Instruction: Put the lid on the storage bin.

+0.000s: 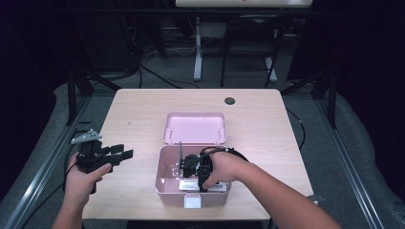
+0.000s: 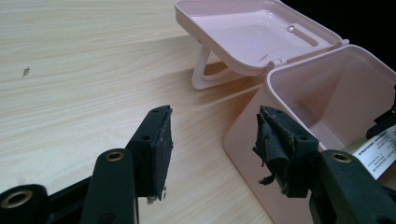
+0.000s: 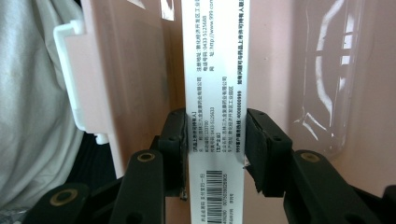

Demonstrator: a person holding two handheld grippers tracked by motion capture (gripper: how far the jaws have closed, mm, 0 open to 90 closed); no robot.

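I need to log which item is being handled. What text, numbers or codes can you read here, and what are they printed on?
White carton held by the right gripper inside the pink box:
"www.999.com" partly cut off
"0433-5125688"
"0433-5125633"
"133700"
Barcode near the bottom, digits too blurred to read
Chinese print, too small to read
Carton label in the left gripper view: unreadable

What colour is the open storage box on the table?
Pale pink, the storage box and its lid alike; clearest in the high view.
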